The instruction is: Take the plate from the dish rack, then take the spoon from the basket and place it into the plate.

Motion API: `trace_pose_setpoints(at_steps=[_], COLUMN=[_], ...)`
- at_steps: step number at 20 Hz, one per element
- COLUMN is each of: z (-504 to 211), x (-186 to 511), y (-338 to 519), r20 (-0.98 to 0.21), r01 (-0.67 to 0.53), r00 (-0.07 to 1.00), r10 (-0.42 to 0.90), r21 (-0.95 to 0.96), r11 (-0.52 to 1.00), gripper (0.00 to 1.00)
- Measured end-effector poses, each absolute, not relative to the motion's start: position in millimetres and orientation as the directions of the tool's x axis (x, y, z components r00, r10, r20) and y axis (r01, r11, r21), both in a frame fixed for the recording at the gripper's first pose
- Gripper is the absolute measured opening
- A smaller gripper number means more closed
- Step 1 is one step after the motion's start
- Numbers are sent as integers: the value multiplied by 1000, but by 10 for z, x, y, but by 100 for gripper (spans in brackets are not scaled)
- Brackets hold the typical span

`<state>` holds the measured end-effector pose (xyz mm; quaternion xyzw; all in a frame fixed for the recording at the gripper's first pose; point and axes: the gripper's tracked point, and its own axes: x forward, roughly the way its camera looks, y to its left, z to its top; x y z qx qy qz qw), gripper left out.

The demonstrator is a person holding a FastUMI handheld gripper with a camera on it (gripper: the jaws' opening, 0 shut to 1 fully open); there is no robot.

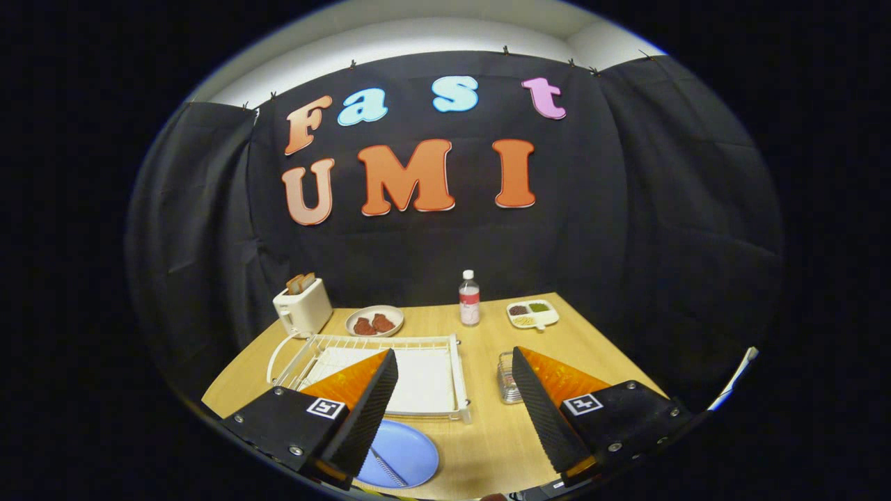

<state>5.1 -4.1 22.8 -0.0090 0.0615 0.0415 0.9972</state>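
Already the spoon [390,467] lies in the blue plate [411,452] near the worktop's [480,445] front edge, so the claw [452,403] hangs wide and empty.

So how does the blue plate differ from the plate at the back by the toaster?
The blue plate lies near the open gripper, in front of the dish rack, and holds a spoon. The pale plate sits beyond the rack beside the toaster, holding reddish-brown food. Both are round and lie flat.
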Motion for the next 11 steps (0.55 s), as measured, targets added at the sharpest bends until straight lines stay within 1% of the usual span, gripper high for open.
trace_pose_setpoints(at_steps=[2,5,11], z=[379,395,283], x=[64,94,179], y=[-101,-127,-140], r20=[-97,-91,-122], r01=[-64,-68,-74], r00=[993,993,990], r10=[64,70,78], r21=[-1,29,35], r11=[998,997,997], gripper=[98,98,98])
